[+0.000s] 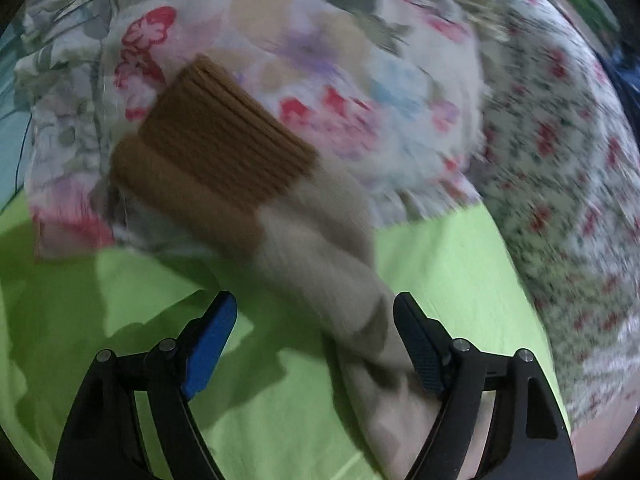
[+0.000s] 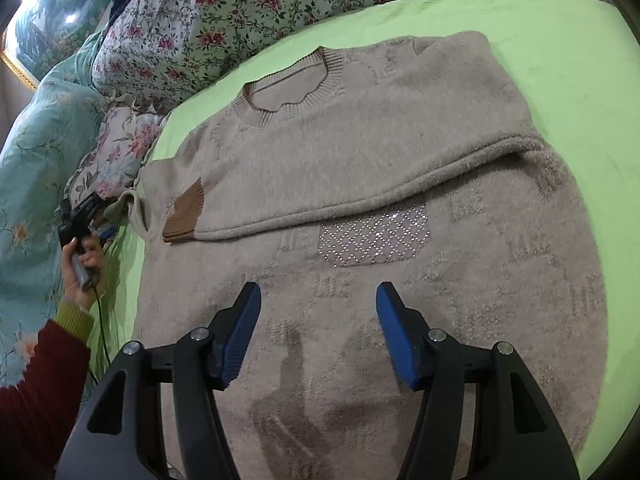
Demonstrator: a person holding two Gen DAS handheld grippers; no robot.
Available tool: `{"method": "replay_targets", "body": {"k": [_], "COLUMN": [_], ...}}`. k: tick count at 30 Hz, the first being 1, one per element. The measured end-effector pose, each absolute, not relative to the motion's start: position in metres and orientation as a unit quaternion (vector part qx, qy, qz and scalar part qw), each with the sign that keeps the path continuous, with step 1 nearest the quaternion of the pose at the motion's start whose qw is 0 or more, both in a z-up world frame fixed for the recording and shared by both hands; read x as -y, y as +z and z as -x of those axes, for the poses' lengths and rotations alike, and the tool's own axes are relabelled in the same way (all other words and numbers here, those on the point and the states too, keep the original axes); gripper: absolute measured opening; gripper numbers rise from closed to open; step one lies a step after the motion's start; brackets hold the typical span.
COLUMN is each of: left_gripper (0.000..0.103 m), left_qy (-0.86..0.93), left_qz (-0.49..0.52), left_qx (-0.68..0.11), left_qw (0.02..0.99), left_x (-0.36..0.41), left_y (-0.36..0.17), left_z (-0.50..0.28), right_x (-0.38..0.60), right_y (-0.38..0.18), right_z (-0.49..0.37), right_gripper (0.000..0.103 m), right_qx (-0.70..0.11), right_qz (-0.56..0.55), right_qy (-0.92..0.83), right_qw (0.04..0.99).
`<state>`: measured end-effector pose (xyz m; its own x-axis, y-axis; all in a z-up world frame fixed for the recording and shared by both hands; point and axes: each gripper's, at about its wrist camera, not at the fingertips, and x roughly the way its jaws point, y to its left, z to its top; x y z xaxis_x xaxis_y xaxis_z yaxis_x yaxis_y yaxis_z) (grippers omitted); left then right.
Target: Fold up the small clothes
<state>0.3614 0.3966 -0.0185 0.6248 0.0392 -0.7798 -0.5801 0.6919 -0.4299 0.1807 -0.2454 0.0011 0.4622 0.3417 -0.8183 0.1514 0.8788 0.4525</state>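
A beige knit sweater lies flat on the green sheet, neck at the far side. One sleeve is folded across its chest, its brown cuff at the left edge. My right gripper hovers open and empty above the sweater's lower half. In the left wrist view, the other sleeve runs between the fingers of my left gripper; its brown cuff rests on a floral pillow. The jaws stand wide apart. The left gripper also shows in the right wrist view, at the sweater's left edge.
Floral pillows and a teal floral quilt line the left and far sides of the bed. A floral pillow lies just ahead of the left gripper. Bare green sheet shows beside the sleeve.
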Motion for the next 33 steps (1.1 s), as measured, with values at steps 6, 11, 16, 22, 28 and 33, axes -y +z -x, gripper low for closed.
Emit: {"method": "replay_targets", "body": {"k": [6,11,16,22,28,33], "left_gripper": [0.004,0.004,0.004,0.004,0.004,0.004], "left_qy": [0.191,0.149,0.049,-0.095,-0.202,-0.250], "left_qz": [0.288,0.188,0.143,0.104,0.044,0.018], "left_qx": [-0.374,-0.347,-0.328,-0.311,-0.344,-0.396], "left_qw": [0.860,0.907,0.933,0.940,0.916,0.883], "left_x": [-0.392,-0.329,-0.243,-0.128,-0.002,0.081], "left_y": [0.009,0.057,0.093,0.124,0.108,0.054], "left_z": [-0.365,-0.346,-0.335,-0.314,-0.307,-0.315], "right_x": [0.239,0.241,0.245,0.264,0.292,0.306], "right_y": [-0.002,-0.003,0.003,0.012,0.013,0.011], "right_z": [-0.179,-0.176,-0.169,-0.155,-0.142,-0.135], "right_gripper": [0.061,0.061,0.061,0.061,0.061,0.061], "right_qx": [-0.520,-0.517,-0.507,-0.490,-0.476,-0.469], "right_qz": [-0.238,-0.249,-0.261,-0.273,-0.294,-0.311], "right_qy": [0.062,0.062,0.062,0.044,0.011,-0.003], "right_qw": [0.818,0.816,0.819,0.827,0.829,0.827]}}
